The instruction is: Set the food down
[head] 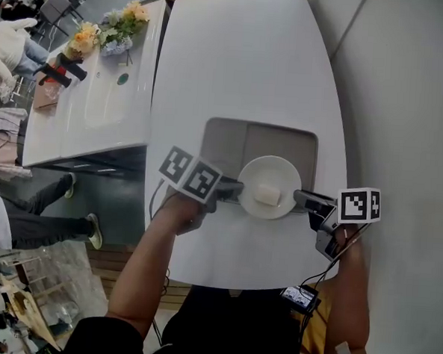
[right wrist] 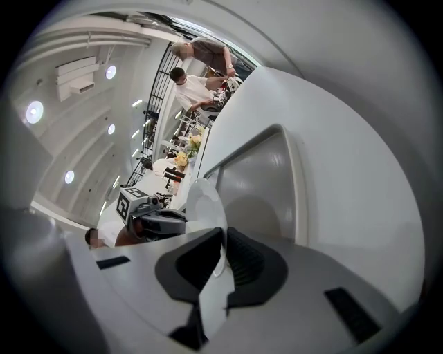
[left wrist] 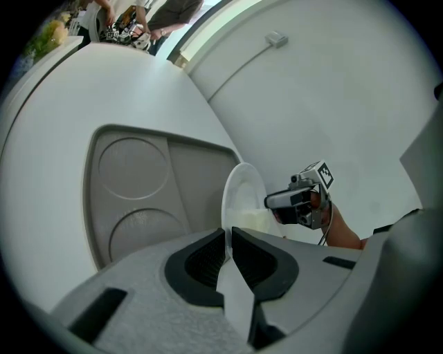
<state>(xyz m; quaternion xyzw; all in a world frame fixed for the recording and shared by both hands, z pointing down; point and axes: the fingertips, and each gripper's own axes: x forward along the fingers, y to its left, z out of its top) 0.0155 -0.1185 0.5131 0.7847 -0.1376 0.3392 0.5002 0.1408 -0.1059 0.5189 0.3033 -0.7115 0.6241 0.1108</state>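
Observation:
A round white plate [head: 268, 186] carries a pale block of food [head: 267, 194] and hangs over the near edge of a grey tray [head: 223, 143] on the white table. My left gripper [head: 236, 188] is shut on the plate's left rim, my right gripper [head: 299, 198] on its right rim. In the left gripper view the plate [left wrist: 242, 200] runs edge-on out of my shut left gripper [left wrist: 228, 242], with the food [left wrist: 256, 220] and the right gripper [left wrist: 297, 200] beyond. The right gripper view shows my right gripper [right wrist: 223, 249] pinching the plate's rim [right wrist: 206, 207] above the tray [right wrist: 263, 180].
The tray has round recesses [left wrist: 131, 162] on its left part. A pale wall [head: 405, 109] runs close along the table's right side. A second white table [head: 91, 105] with flowers [head: 114, 31] stands to the left, with people around it.

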